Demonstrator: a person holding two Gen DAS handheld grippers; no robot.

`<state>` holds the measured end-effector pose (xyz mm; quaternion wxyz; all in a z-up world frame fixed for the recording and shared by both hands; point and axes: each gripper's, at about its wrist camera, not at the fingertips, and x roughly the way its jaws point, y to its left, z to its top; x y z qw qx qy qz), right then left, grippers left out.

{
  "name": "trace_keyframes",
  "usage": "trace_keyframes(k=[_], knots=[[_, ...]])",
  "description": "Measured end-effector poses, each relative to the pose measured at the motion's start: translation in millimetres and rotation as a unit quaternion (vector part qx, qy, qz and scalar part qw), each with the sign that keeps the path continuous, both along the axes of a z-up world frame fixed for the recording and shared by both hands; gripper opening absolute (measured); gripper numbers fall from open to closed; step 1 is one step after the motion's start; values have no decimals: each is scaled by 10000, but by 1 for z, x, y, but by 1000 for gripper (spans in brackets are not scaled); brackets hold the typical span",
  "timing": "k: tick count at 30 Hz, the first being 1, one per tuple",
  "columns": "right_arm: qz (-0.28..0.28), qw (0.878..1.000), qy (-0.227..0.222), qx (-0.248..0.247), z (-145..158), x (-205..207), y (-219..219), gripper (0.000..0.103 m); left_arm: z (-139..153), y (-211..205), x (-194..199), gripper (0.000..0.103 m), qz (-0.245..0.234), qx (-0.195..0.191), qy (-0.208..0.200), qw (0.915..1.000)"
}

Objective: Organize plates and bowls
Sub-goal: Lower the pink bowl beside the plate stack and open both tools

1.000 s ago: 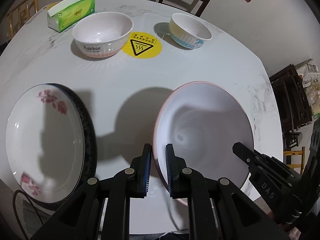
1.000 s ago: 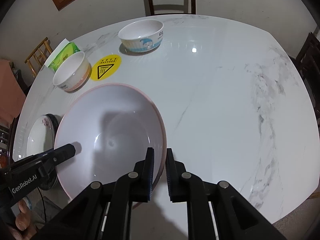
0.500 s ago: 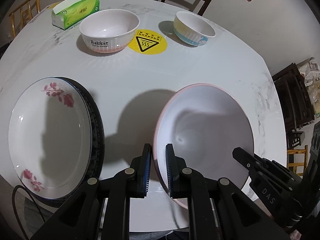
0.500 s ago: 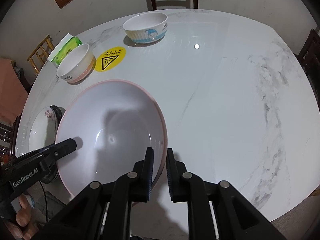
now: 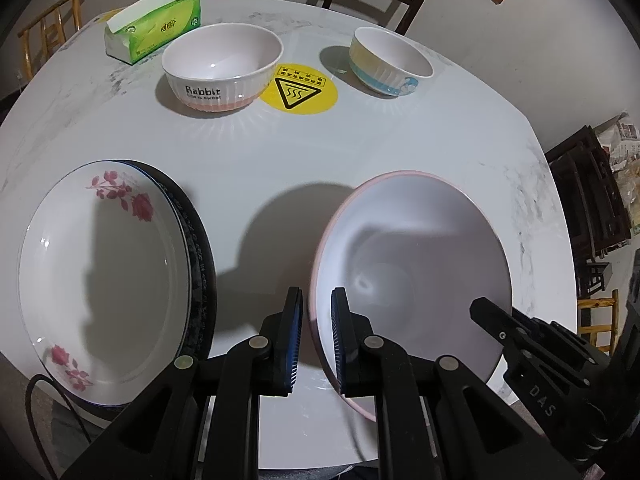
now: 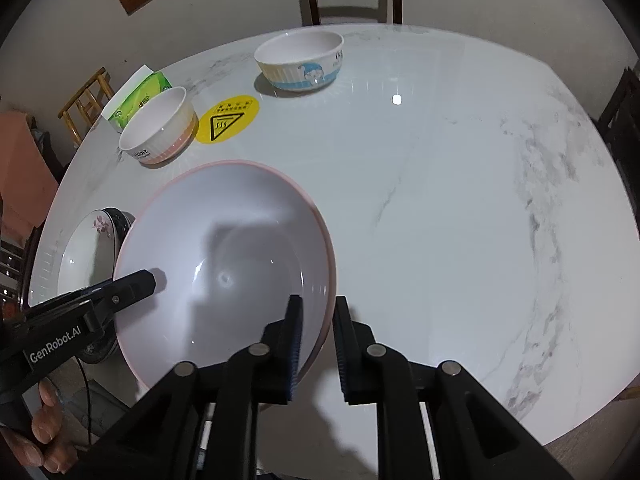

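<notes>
Pink bowl was wide, pink-rimmed, white inside, opening tilted up toward both cameras, sitting lower right in the left view and lower left in the right view. Left gripper straddled its near-left rim, fingers narrow, pinching the wall. Right gripper pinched its right rim likewise. Floral plate lay on a dark plate at left. Rabbit bowl and blue bowl stood upright at top, flanking a yellow sticker on the table.
</notes>
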<state>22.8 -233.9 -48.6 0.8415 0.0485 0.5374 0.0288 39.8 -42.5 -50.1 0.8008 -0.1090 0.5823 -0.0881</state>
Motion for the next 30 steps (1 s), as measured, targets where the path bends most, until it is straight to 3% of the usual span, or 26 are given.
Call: trace_keyframes(k=[2,8,30], knots=[[30,9999,-115,-82,5,-1,2,28,1,1,0,13,16,29,-19,10000],[40,9977,-480,-478,19,-1,6,34,8,7,0,21,60,77,-166,9998],[382,9927,-804,-814,39,12,40,34,38,35,4,29,45,173,-672,9976]])
